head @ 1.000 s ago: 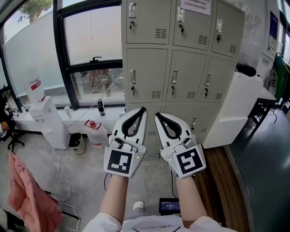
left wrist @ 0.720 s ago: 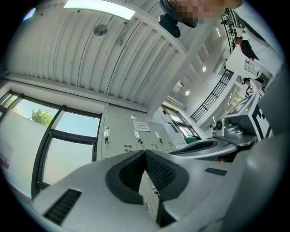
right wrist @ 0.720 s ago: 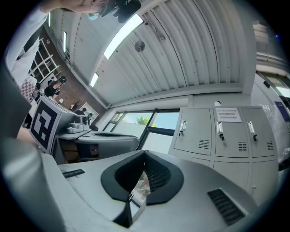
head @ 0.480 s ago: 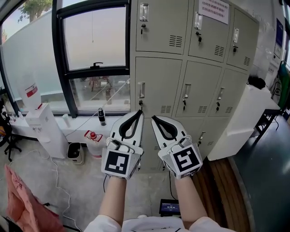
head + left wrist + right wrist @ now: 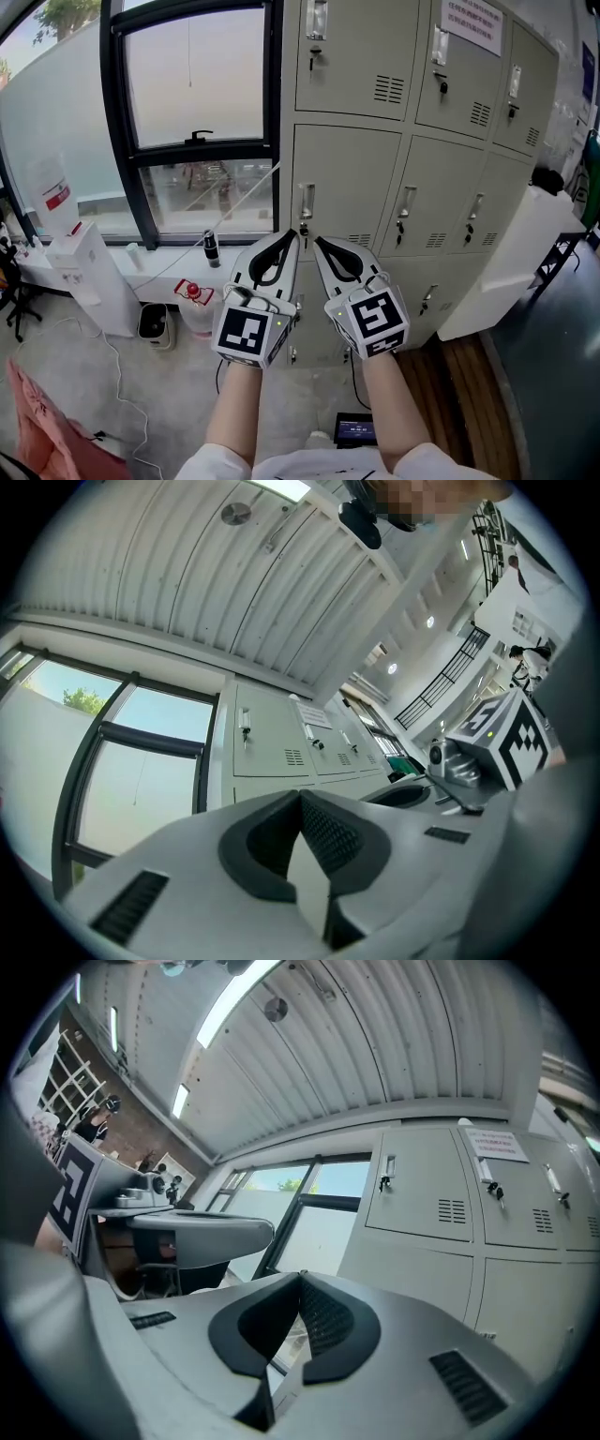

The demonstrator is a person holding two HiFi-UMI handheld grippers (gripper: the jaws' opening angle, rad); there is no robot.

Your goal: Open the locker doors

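A bank of grey lockers (image 5: 412, 141) stands ahead, three columns wide, every door closed, each with a small handle and key. The middle-row left door's handle (image 5: 306, 204) is just above my grippers. My left gripper (image 5: 294, 232) and right gripper (image 5: 317, 241) are held side by side in front of the lower lockers, tips nearly touching, both shut with nothing between the jaws. In the left gripper view the left gripper (image 5: 302, 794) points up at the upper lockers (image 5: 272, 747). The right gripper (image 5: 300, 1274) in its own view also aims at the lockers (image 5: 450, 1208).
A large window (image 5: 192, 122) is left of the lockers. A water dispenser (image 5: 80, 262), bottles (image 5: 192, 295) and cables lie on the floor below it. A white cabinet (image 5: 511, 253) stands at the right, a small device (image 5: 356, 429) by my feet.
The view has closed in on the lockers and shifted right. Both grippers have stayed shut and drawn closer together, tips now under the middle-row left door handle.
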